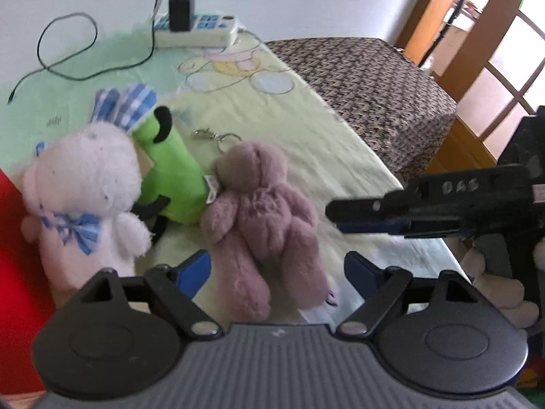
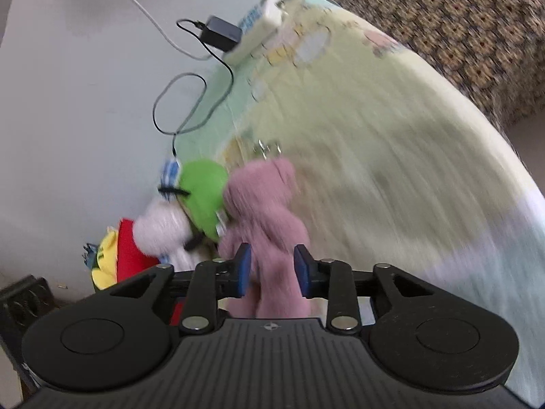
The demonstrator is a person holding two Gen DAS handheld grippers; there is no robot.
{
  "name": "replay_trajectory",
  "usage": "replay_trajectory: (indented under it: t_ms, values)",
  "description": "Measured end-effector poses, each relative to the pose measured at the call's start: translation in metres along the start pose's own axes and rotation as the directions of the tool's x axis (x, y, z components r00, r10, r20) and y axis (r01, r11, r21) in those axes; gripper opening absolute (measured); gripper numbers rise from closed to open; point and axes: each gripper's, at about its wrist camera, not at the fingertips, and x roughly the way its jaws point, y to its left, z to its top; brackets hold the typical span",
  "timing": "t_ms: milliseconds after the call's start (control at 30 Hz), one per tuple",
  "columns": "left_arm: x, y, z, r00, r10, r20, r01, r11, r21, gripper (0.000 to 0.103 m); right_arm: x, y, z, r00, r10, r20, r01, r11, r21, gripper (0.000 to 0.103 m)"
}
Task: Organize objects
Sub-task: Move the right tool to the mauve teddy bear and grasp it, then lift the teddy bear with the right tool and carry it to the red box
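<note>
Three soft toys lie in a row on a pale green and yellow bedsheet [image 1: 279,116], seen from the left wrist camera: a white plush rabbit [image 1: 85,197] with blue checked ears at the left of the frame, a bright green plush [image 1: 173,177] leaning against it, and a mauve teddy bear [image 1: 262,225] at centre, touching the green one. A metal keyring clip [image 1: 218,138] lies just above the bear's head.

At the bottom of the frame the left gripper [image 1: 277,271] stands open – its blue pads flank the bear's legs without pressing them. The right gripper [image 1: 344,218] reaches in from the right edge, clear of the bear in this view. In its own blurred view the right gripper [image 2: 272,269] is parted, with the bear's legs between the pads and no clear pinch. A white power strip [image 1: 196,30] with a black charger sits at the upper centre – near the wall.
</note>
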Motion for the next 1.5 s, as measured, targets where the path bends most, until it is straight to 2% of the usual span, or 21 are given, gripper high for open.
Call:
replay_trajectory:
  t_ms: [100,267,400,533,633,733,867,967,1167,1333,1500]
  values:
    - [0.017,0.008,0.002,0.999,-0.012,-0.032,0.01,0.999,-0.042,0.088,0.019,0.003,0.007,0.999,-0.047,0.007,0.047,0.997,-0.067,0.036]
    - [0.038,0.012,0.005,0.998,-0.024,-0.064,0.019,0.997,-0.08,0.089,0.039,-0.006,0.014,0.999,-0.011,-0.043,0.008,0.998,-0.054,0.046]
    - [0.051,0.011,0.007,0.997,-0.006,-0.078,-0.001,0.996,-0.087,0.088,0.049,-0.01,0.014,0.998,0.038,-0.058,-0.04,0.998,-0.042,0.048]
    - [0.059,0.007,0.007,0.995,0.015,-0.096,-0.024,0.996,-0.087,0.086,0.051,-0.01,0.014,0.995,0.058,-0.081,-0.061,0.998,-0.035,0.045]
    - [0.056,0.001,0.005,0.995,0.042,-0.095,-0.047,0.997,-0.061,0.086,0.042,-0.011,0.009,0.991,0.083,-0.101,-0.086,0.996,-0.029,0.04]
    - [0.048,-0.003,-0.001,0.995,0.037,-0.097,-0.042,0.998,-0.05,0.083,0.028,-0.01,-0.002,0.989,0.1,-0.106,-0.104,0.994,-0.032,0.037]
    - [0.035,-0.016,-0.014,0.995,0.02,-0.093,-0.023,0.999,-0.023,0.083,0.007,-0.008,-0.018,0.987,0.111,-0.113,-0.116,0.993,-0.034,0.035]
    - [0.021,-0.033,-0.026,0.997,0.037,-0.075,-0.035,0.999,0.029,0.083,-0.01,-0.002,-0.031,0.982,0.151,-0.112,-0.156,0.987,-0.035,0.028]
    - [-0.014,-0.041,-0.043,1.0,0.009,-0.018,-0.008,0.998,0.057,0.081,-0.028,0.026,-0.047,0.983,0.163,-0.083,-0.169,0.982,-0.078,0.028]
    - [-0.06,-0.026,-0.05,0.997,-0.018,0.073,0.014,0.999,0.051,0.081,-0.039,0.071,-0.066,0.98,0.193,-0.039,-0.197,0.967,-0.164,0.028]
    - [-0.118,-0.002,-0.066,0.981,-0.004,0.195,-0.004,0.999,0.041,0.081,-0.036,0.123,-0.084,0.968,0.25,-0.014,-0.247,0.943,-0.224,0.028]
